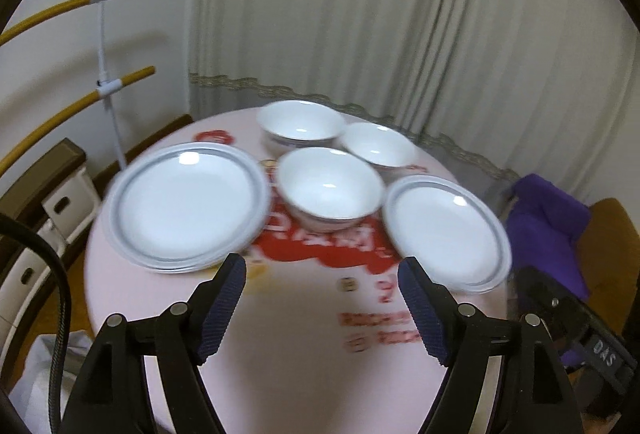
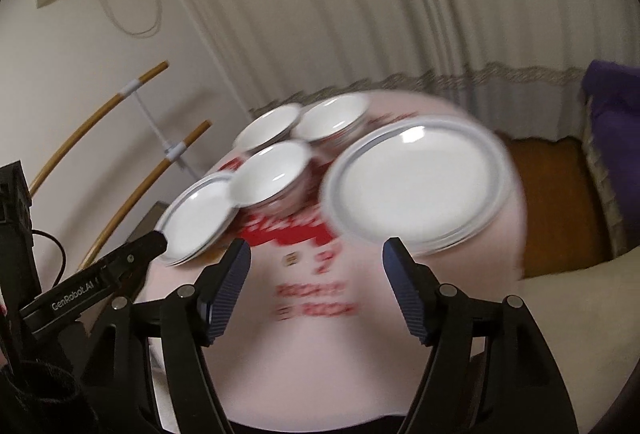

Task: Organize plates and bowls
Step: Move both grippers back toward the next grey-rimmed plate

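The round table point(image 1: 280, 374) has a smooth pale pink top with blurred red print. Behind the table hangs a pleated cream curtain point(image 1: 360, 14) with a lace hem.

On the table, 2 glossy white plates with grey rim bands lie flat: the left plate point(image 1: 186, 206) looks like a stack of 2 or more, and the right plate point(image 1: 444, 230) sits at the table's right edge. Between them stands the near bowl point(image 1: 330, 188), round, white and empty. Behind it, toward the table's far edge, are the left bowl point(image 1: 300, 124) and right bowl point(image 1: 378, 146), close together.

The left gripper point(image 1: 322, 308) hangs over the table's near part, ribbed blue pads spread wide, holding nothing. The right gripper point(image 2: 316, 290) does likewise.
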Demonstrator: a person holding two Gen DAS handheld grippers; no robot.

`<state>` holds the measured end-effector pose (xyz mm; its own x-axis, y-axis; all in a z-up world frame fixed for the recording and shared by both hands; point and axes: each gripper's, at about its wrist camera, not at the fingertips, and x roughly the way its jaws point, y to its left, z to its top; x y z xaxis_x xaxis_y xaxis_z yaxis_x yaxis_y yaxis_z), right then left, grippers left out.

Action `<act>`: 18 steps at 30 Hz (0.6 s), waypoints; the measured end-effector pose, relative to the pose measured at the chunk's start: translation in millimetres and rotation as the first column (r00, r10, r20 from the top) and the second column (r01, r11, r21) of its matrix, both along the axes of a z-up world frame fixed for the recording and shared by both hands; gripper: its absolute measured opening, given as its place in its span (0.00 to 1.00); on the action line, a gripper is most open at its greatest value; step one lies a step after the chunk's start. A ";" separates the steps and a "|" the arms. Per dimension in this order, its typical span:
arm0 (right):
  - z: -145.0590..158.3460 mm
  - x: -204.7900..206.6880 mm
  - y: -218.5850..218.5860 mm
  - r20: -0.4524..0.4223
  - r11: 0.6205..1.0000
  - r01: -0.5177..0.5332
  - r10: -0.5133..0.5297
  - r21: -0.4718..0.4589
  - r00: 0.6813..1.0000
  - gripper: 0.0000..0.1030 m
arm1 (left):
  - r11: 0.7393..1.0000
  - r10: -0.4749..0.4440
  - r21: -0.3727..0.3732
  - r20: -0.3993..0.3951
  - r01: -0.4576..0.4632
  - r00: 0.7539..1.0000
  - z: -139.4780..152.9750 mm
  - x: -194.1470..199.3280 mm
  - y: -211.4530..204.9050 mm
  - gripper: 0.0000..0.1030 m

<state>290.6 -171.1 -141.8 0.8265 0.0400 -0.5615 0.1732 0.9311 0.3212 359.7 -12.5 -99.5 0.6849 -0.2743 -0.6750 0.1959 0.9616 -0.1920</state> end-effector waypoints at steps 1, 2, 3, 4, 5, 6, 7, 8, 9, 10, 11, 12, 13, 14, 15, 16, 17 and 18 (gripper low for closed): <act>1.4 -0.2 -14.6 0.002 1.000 0.018 -0.018 -0.013 1.000 0.68 | 1.000 -0.009 -0.005 -0.002 0.009 1.000 -0.6 3.8 -8.5 0.72; 1.9 -0.5 -25.5 0.002 0.999 0.036 -0.036 -0.023 0.999 0.68 | 1.000 -0.014 -0.009 -0.006 0.014 1.000 -1.7 8.5 -19.2 0.72; 1.7 -0.4 -35.5 0.000 0.998 0.050 -0.050 -0.030 0.999 0.68 | 1.000 -0.017 -0.010 -0.012 0.017 1.000 -4.0 14.6 -28.1 0.72; 1.3 1.3 -47.6 -0.003 0.997 0.066 -0.066 -0.032 0.998 0.68 | 1.000 -0.022 -0.011 -0.018 0.021 1.000 -6.6 20.3 -36.5 0.72; -0.4 2.8 -60.3 -0.005 0.996 0.087 -0.088 -0.032 0.996 0.68 | 1.000 -0.023 -0.011 -0.026 0.023 0.999 -11.0 27.9 -49.3 0.72; -2.0 5.1 -68.5 -0.008 0.995 0.098 -0.098 -0.033 0.995 0.68 | 1.000 -0.023 -0.006 -0.032 0.023 0.999 -14.9 33.8 -55.8 0.72; -5.0 7.9 -78.1 -0.015 0.994 0.106 -0.107 -0.032 0.994 0.68 | 1.000 -0.025 0.000 -0.037 0.025 0.999 -18.9 40.1 -63.9 0.72; -8.8 11.1 -89.0 -0.025 0.993 0.117 -0.117 -0.028 0.993 0.68 | 1.000 -0.022 0.006 -0.043 0.022 0.999 -23.7 46.3 -71.8 0.72; -12.8 15.5 -95.5 -0.031 0.993 0.120 -0.120 -0.022 0.992 0.68 | 1.000 -0.018 0.012 -0.052 0.019 0.998 -27.4 51.2 -78.2 0.72; -15.0 17.4 -99.4 -0.035 0.993 0.121 -0.121 -0.019 0.992 0.68 | 1.000 -0.018 0.014 -0.059 0.019 0.998 -32.0 55.8 -83.6 0.72; -19.2 22.2 -105.2 -0.044 0.992 0.126 -0.126 -0.019 0.991 0.68 | 1.000 -0.017 0.019 -0.063 0.018 0.998 -37.2 63.2 -90.6 0.72; -22.3 25.7 -109.6 -0.051 0.992 0.127 -0.128 -0.018 0.990 0.68 | 0.999 -0.013 0.029 -0.069 0.015 0.998 -41.1 68.9 -95.1 0.72; -25.9 29.7 -115.7 -0.059 0.992 0.126 -0.127 -0.012 0.990 0.68 | 0.999 -0.012 0.036 -0.080 0.015 0.997 -45.0 74.2 -99.6 0.72; -29.5 34.0 -121.1 -0.067 0.992 0.125 -0.125 -0.005 0.990 0.68 | 0.999 -0.013 0.037 -0.094 0.016 0.995 -50.1 81.5 -103.9 0.72; -32.0 37.9 -124.8 -0.072 0.992 0.124 -0.124 -0.005 0.990 0.68 | 0.999 -0.007 0.040 -0.104 0.011 0.995 -53.0 86.0 -105.7 0.71; -33.7 42.7 -127.7 -0.077 0.993 0.122 -0.122 -0.006 0.990 0.68 | 0.999 -0.003 0.042 -0.116 0.007 0.993 -57.2 92.3 -108.3 0.70; -36.9 49.3 -131.6 -0.086 0.993 0.117 -0.118 -0.006 0.989 0.68 | 0.999 -0.002 0.043 -0.124 0.007 0.992 -61.1 97.8 -111.9 0.70; -40.1 55.5 -135.2 -0.095 0.994 0.113 -0.113 -0.003 0.989 0.68 | 0.999 0.002 0.047 -0.131 0.005 0.991 -65.0 103.5 -115.0 0.70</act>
<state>346.1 -306.3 -181.8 0.7690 -0.0490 -0.6373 0.3068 0.9030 0.3007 463.2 -127.5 -164.4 0.5891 -0.2411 -0.7712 0.1734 0.9699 -0.1708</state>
